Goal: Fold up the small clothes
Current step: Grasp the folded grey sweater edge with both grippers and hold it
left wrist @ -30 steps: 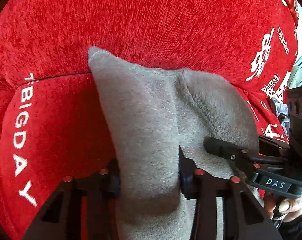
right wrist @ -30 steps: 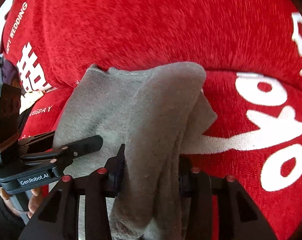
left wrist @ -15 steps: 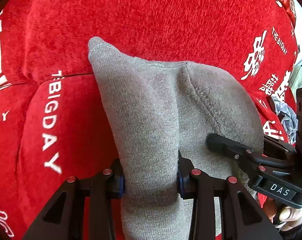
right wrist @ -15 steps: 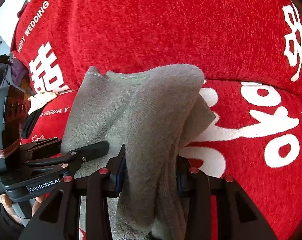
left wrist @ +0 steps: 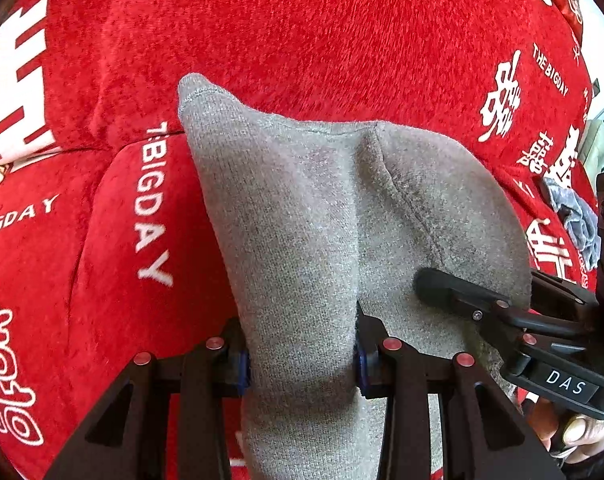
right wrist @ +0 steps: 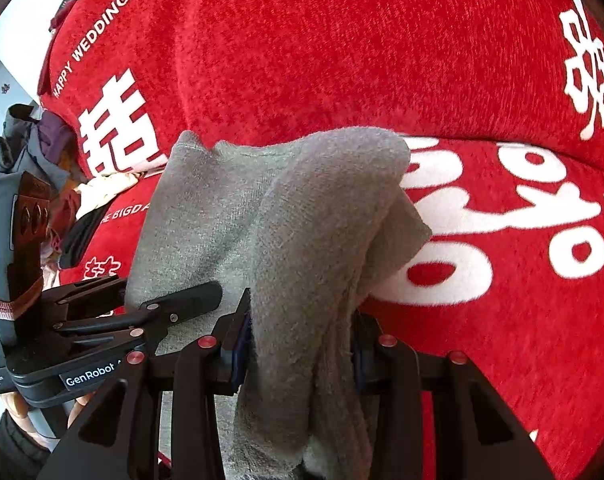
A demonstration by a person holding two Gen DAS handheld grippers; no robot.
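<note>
Two edges of one grey knitted garment [left wrist: 302, 216] are being held up at once, one by each gripper, above a red plush cover [left wrist: 302, 20] printed with white lettering, so the step in hand is judged to be the lift and carry that comes before a fold is laid down. Starting at the left, the left gripper [left wrist: 300, 360] is being seen from its own camera with its jaws pinching a thick bunch of the grey cloth: the fabric is passing straight between the blue pads [left wrist: 242, 362], filling the gap from side to side and draping below them. From there the garment is being stretched as a sagging sheet towards the right, its seam running diagonally, until its far edge is being taken by the right gripper [right wrist: 300, 356], whose jaws are likewise pressed onto a doubled, fluffier fold of the same cloth that is hanging down between the pads. Neither pair of jaws is fully shut; each is being kept apart by the thickness of the fabric. The cloth is being held clear of the cover along most of its span, though whether its lowest part is touching cannot be told. Next, it is judged, the garment is to be lowered flat and one held edge brought over onto the other, with both grips kept level so that the cloth is not twisted.
</note>
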